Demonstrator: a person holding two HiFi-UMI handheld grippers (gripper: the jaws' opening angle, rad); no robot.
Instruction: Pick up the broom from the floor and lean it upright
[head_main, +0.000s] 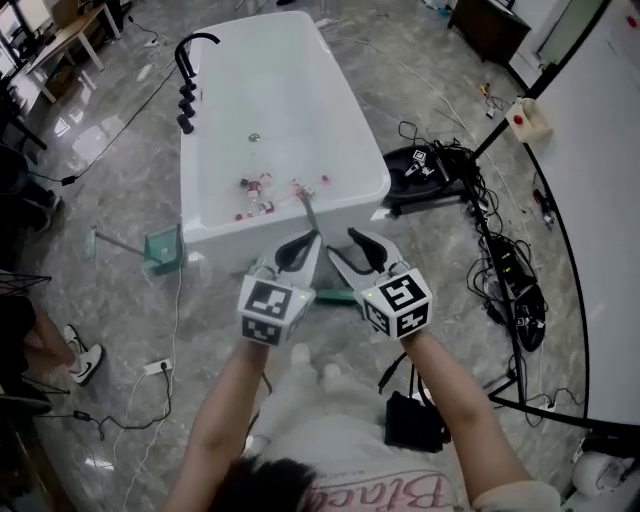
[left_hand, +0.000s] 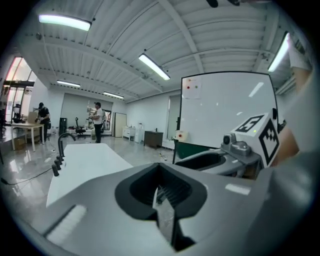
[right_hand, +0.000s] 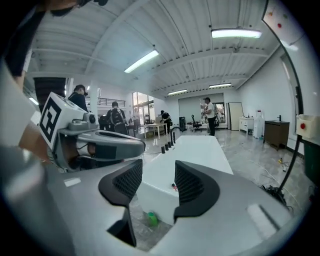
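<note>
step: lean looks done | broom (head_main: 309, 213): handle rests against bathtub (head_main: 230, 228) near wall, head on floor, free of both claws | left claw (left_hand: 162, 192): closed together, empty | right claw (right_hand: 157, 175): narrowly apart, empty | next: draw back without knocking the handle, check it stands

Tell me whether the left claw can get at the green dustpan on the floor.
Probably yes: the dustpan lies on the floor by the corner of the tub, nothing between it and the left claw. That claw is up above the tub's rim and looks shut, so it must drop and open first.
</note>
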